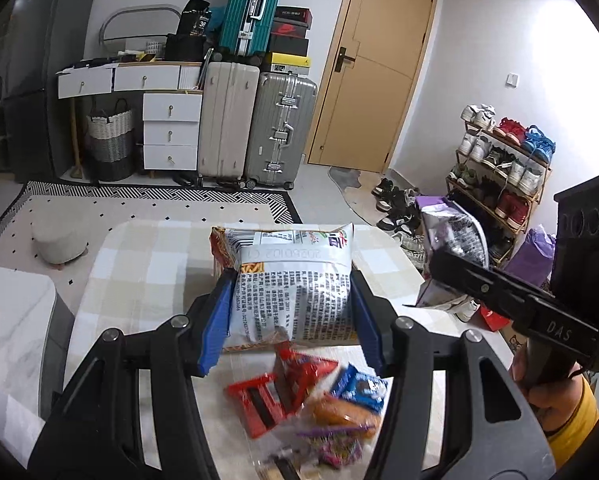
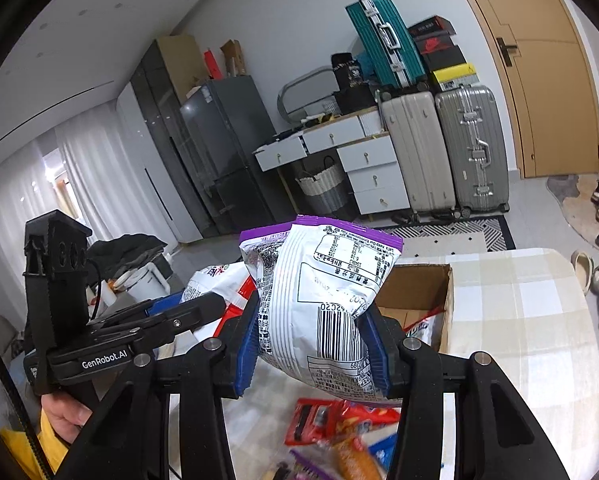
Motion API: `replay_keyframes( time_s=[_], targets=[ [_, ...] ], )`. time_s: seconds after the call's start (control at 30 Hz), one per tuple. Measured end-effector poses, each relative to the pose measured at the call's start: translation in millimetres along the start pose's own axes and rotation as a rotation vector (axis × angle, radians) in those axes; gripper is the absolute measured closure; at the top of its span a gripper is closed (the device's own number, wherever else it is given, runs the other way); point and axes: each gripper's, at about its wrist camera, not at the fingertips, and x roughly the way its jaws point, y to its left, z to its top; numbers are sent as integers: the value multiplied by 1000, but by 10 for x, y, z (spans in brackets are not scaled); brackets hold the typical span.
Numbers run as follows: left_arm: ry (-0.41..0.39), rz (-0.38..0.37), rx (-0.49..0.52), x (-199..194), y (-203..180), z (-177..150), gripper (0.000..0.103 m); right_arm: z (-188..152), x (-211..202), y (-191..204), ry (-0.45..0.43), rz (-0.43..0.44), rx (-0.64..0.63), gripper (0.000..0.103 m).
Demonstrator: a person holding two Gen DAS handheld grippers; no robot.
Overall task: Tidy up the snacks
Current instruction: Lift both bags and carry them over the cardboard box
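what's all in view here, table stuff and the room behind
red-edged snack bag: 1, white and red, held between left fingers
purple-edged snack bag: 1, white and purple, held between right fingers
small snack packets: several, red, blue, orange, purple, piled on table
cardboard box: 1, brown, open, on table
tablecloth: 1, beige check
suitcases: 3, teal, cream, grey, by door
shoe rack: 1, right wall
left gripper: black, blue pads
right gripper: black, blue pads
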Motion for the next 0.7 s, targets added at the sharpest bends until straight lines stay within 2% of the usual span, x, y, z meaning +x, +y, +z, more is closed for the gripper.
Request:
replay_keyframes(
  time_s=[0.3, 0.7],
  targets=[
    [78, 39, -7, 942, 157, 451, 51, 278, 566, -291, 73, -34, 26, 56],
    [167, 58, -12, 1896, 284, 590, 51, 305, 1120, -658, 149, -72, 46, 56]
  ],
)
